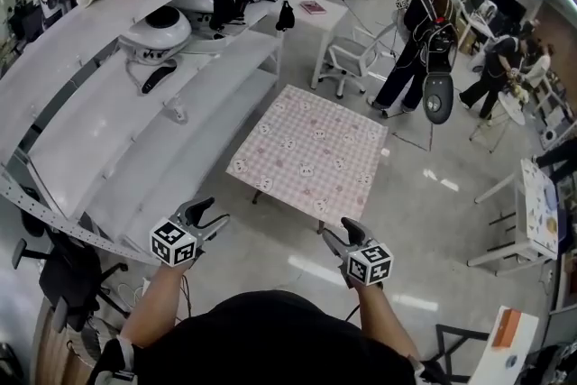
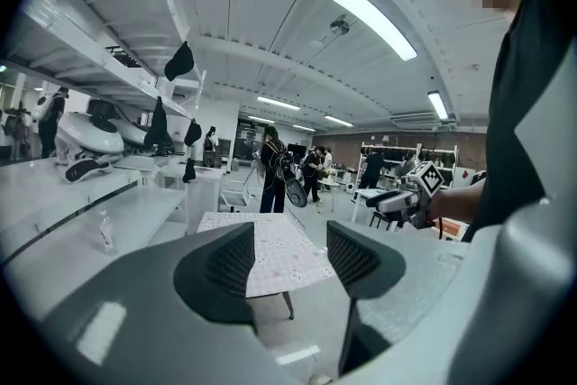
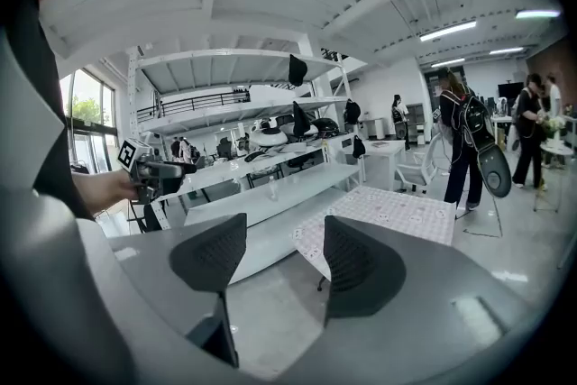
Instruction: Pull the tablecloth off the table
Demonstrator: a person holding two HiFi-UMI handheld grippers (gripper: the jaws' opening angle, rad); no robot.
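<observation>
My right gripper (image 3: 283,239) stood with its jaws apart and nothing between them, only grey floor (image 3: 270,307) showing through the gap. Past the right pad lay the checked tablecloth (image 3: 397,210), spread flat and well apart from me. To the left a hand (image 3: 101,190) held the left gripper (image 3: 158,169) in front of the long white shelves (image 3: 270,194). At the right, beyond the cloth, a person with a backpack (image 3: 462,140) stood near a white chair (image 3: 422,172).
</observation>
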